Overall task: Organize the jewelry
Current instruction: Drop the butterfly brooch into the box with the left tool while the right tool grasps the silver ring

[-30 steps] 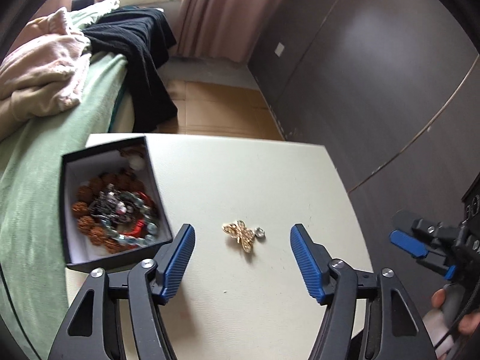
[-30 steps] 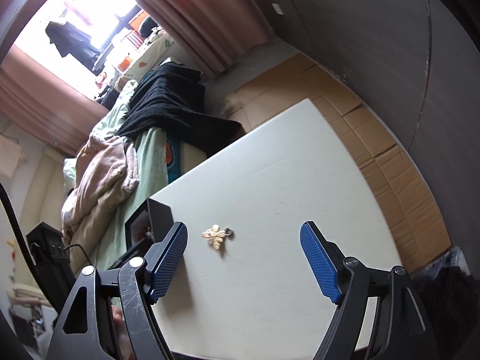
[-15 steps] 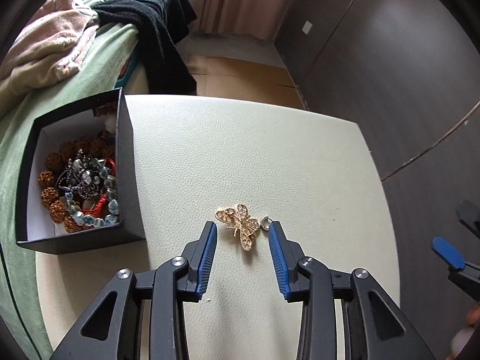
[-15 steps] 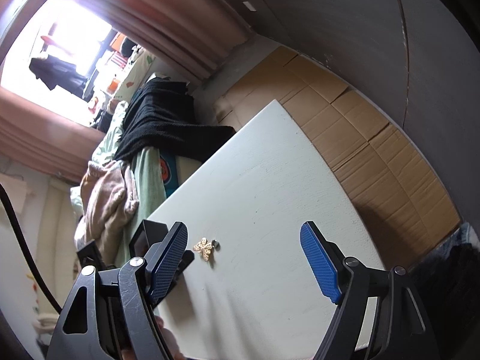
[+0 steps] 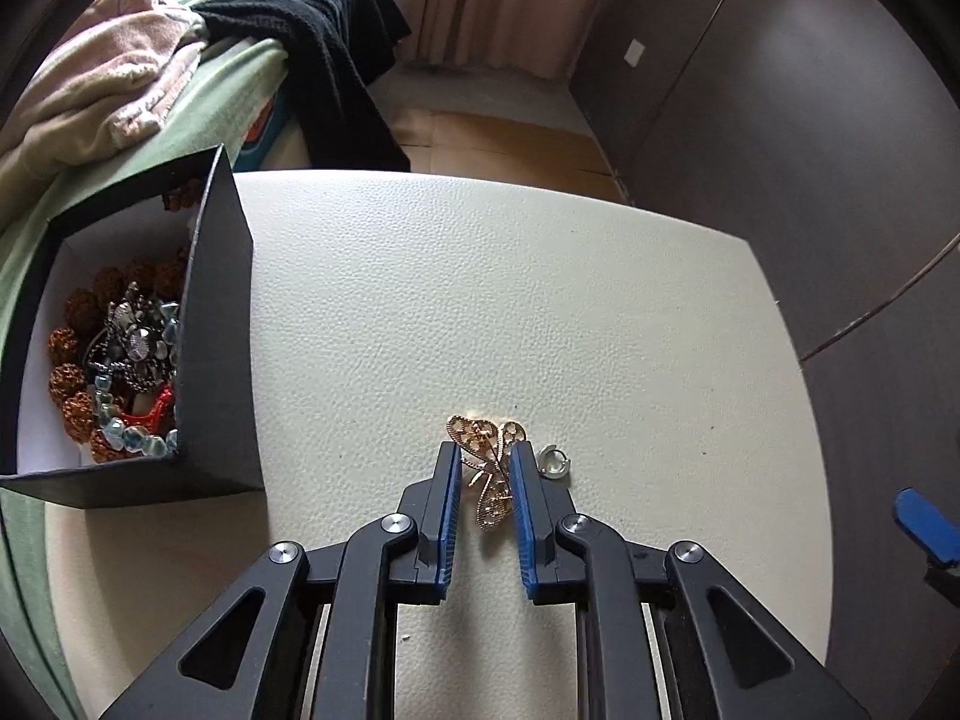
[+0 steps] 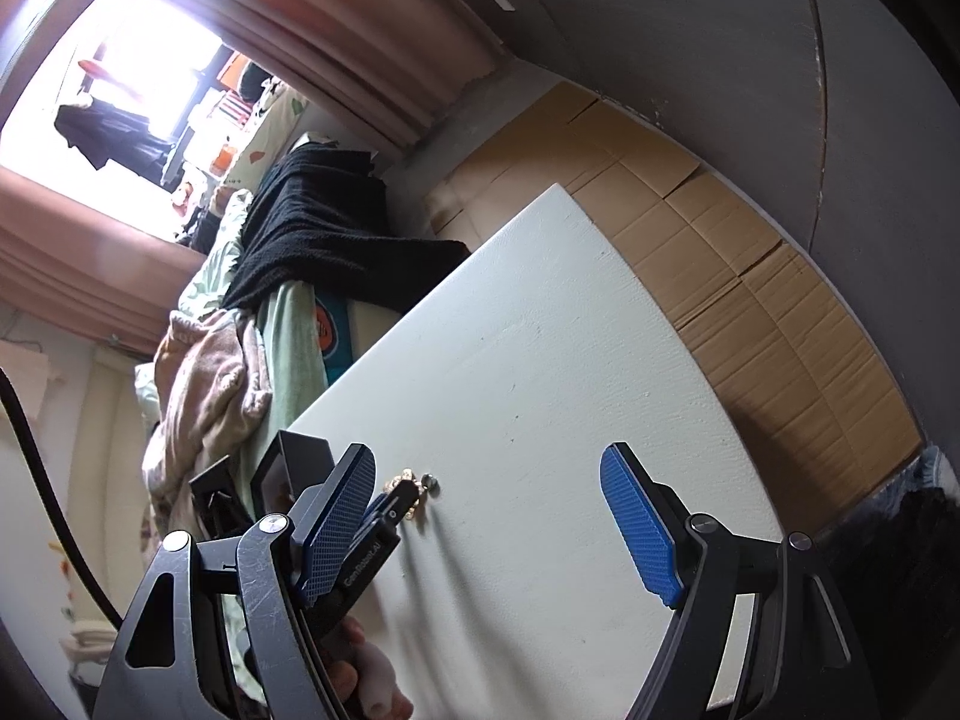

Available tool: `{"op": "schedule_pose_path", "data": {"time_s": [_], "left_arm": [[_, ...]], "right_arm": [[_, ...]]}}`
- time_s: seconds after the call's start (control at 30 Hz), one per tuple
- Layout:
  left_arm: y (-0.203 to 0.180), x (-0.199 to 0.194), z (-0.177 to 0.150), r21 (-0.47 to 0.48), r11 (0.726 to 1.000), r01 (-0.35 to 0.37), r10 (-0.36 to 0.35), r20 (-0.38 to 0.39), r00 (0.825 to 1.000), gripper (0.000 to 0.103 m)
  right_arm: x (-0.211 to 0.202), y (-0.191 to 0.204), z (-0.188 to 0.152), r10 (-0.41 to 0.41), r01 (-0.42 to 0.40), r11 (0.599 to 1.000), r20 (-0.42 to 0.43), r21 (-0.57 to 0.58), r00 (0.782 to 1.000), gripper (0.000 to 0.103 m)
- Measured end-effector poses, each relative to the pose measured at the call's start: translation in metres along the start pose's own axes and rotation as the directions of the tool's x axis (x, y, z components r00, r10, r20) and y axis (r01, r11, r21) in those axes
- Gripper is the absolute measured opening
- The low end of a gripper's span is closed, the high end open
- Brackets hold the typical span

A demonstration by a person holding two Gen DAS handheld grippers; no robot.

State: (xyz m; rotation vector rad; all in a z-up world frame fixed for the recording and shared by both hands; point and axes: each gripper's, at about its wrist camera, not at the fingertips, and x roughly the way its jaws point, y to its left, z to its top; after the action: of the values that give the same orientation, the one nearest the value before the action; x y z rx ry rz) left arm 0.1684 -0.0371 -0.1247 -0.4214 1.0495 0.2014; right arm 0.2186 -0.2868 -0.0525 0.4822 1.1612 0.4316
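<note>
Whereas a second ago the left claw (image 5: 486, 468) hung above the cream worktop (image 5: 540, 312) with its blue pads spread wide either side of the gold butterfly brooch (image 5: 487, 468), it now sits low on the surface with the pads drawn in close. Its jaws have just been closing, and the brooch lies between them, the pads meeting its wings on both sides, so the claw is clamped on the brooch, which rests on the worktop. A small silver ring (image 5: 555, 461) lies just beside the right pad, outside the grip. The black box (image 5: 222, 324) of beads and bracelets stands at the worktop's left edge, well apart from the brooch; it looks larger and nearer in the left wrist view than before. The right claw (image 6: 489, 525) is held wide with nothing between its pads, the same spread as a second ago, hovering over the worktop. In its view the left claw's tip now reaches the brooch (image 6: 408, 486), where earlier the brooch lay alone.
</note>
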Motion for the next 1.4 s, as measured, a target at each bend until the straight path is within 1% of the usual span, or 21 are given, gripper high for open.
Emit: {"op": "schedule_pose_path", "data": {"time_s": [0.07,0.23,0.37,0.47,0.5,0.53,0.57,0.63,0.73,0.9,0.97,1.03,1.17,1.3,1.4], "left_arm": [[0.004,-0.003,0.001,-0.008,1.000,0.006,-0.006,0.007,1.000,0.013],[0.014,-0.023,0.009,-0.028,0.998,0.060,-0.059,0.036,0.998,0.013],[0.023,-0.040,0.015,-0.039,0.995,0.088,-0.085,0.063,0.994,0.013],[0.033,-0.055,0.019,-0.046,0.994,0.097,-0.092,0.095,0.991,0.013],[0.036,-0.060,0.021,-0.051,0.994,0.100,-0.094,0.105,0.990,0.013],[0.041,-0.064,0.022,-0.057,0.993,0.104,-0.097,0.114,0.989,0.013],[0.045,-0.068,0.024,-0.065,0.992,0.108,-0.100,0.121,0.988,0.013],[0.054,-0.074,0.026,-0.076,0.991,0.110,-0.099,0.133,0.986,0.013],[0.066,-0.081,0.030,-0.092,0.989,0.114,-0.099,0.148,0.984,0.013],[0.081,-0.087,0.035,-0.109,0.985,0.137,-0.118,0.160,0.980,0.013],[0.086,-0.090,0.037,-0.120,0.981,0.150,-0.129,0.166,0.978,0.013],[0.092,-0.093,0.040,-0.133,0.978,0.161,-0.137,0.174,0.975,0.013],[0.104,-0.097,0.045,-0.162,0.970,0.183,-0.152,0.189,0.970,0.013],[0.116,-0.099,0.050,-0.191,0.961,0.202,-0.165,0.196,0.967,0.013],[0.122,-0.101,0.052,-0.202,0.958,0.206,-0.165,0.201,0.966,0.013]], "right_arm": [[0.004,0.004,-0.002,-0.004,0.004,1.000,-0.010,-0.015,1.000,0.078],[0.021,0.018,-0.007,-0.008,0.005,0.997,-0.051,-0.073,0.999,0.078],[0.038,0.028,-0.013,-0.040,0.031,0.993,-0.075,-0.118,0.996,0.078],[0.050,0.035,-0.019,-0.057,0.044,0.988,-0.087,-0.147,0.995,0.077],[0.054,0.038,-0.021,-0.066,0.051,0.986,-0.090,-0.158,0.994,0.075],[0.058,0.041,-0.023,-0.073,0.056,0.984,-0.094,-0.170,0.993,0.070],[0.062,0.044,-0.024,-0.076,0.057,0.982,-0.102,-0.177,0.992,0.067],[0.072,0.048,-0.027,-0.078,0.055,0.981,-0.121,-0.184,0.990,0.057],[0.086,0.054,-0.033,-0.099,0.070,0.977,-0.137,-0.203,0.986,0.047],[0.106,0.065,-0.040,-0.134,0.097,0.967,-0.143,-0.236,0.981,0.046],[0.114,0.070,-0.043,-0.148,0.108,0.960,-0.142,-0.257,0.979,0.044],[0.120,0.074,-0.045,-0.165,0.121,0.954,-0.142,-0.274,0.976,0.038],[0.135,0.079,-0.050,-0.200,0.149,0.943,-0.148,-0.296,0.969,0.037],[0.138,0.091,-0.053,-0.244,0.193,0.913,-0.100,-0.360,0.965,0.035],[0.141,0.097,-0.055,-0.281,0.229,0.885,-0.072,-0.406,0.957,0.035]]}}
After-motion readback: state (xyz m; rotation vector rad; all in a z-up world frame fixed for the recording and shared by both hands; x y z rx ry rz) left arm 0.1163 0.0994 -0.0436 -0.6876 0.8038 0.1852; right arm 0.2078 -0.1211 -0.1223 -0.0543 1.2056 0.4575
